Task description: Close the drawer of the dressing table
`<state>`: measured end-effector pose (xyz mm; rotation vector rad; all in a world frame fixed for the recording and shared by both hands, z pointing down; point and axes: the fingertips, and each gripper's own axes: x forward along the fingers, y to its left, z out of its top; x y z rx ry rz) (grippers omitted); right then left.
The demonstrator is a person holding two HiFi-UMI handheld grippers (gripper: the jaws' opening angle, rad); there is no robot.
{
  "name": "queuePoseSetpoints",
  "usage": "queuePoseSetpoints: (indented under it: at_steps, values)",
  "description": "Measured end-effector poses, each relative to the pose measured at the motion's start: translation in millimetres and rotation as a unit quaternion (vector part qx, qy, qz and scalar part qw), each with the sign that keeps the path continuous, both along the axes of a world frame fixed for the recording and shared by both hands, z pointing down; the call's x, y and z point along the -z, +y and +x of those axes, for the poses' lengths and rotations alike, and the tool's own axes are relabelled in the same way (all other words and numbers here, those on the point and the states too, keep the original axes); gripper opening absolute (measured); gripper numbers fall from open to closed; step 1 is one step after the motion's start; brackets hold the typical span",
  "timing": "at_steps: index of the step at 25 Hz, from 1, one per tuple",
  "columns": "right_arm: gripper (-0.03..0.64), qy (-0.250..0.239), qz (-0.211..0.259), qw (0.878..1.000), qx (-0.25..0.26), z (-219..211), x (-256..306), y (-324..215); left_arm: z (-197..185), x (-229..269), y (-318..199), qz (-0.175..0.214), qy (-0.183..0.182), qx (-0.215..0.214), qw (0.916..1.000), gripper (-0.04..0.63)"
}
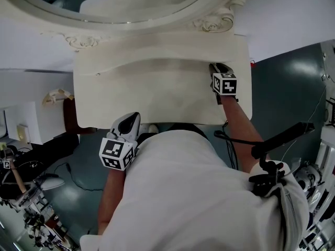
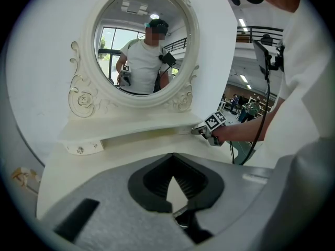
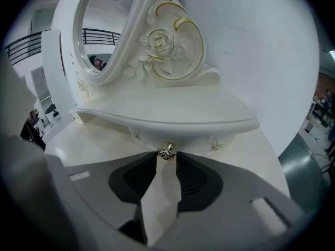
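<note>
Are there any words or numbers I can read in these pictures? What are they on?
There are no readable words or numbers anywhere.
The marker cubes show only black-and-white square patterns, not letters.
The dressing table and its mirror have carved scrolls and roses but no label.
The background in the left gripper view is too small and blurred to read.

No legible text, brand, label or number anywhere in view. Only printed marks: black-and-white square code patterns on left claw (image 1: pixel 131 120) marker cube (image 1: pixel 117 153) and on right claw (image 1: pixel 215 67) marker block (image 1: pixel 226 83). Patterns only, no letters or digits.
</note>
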<state>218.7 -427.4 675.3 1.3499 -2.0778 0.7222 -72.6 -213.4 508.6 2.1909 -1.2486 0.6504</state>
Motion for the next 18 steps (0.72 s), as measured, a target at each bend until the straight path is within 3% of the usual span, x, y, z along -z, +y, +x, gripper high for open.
queuePoseSetpoints:
  at_steps: [10,18]
  values:
    - [0.098,0.023,-0.015,0.999,-0.023,-3.0,-6.9,33.2,-24.8,1.2,14.7,0.011,0.014,-0.011,0.9998,0.003]
    - [0.011,0.043,-0.015,0.998,-0.032,-24.6,5.7,82.3,-53.7,3.8,37.3,0.025,0.033,-0.028,0.9988,0.003]
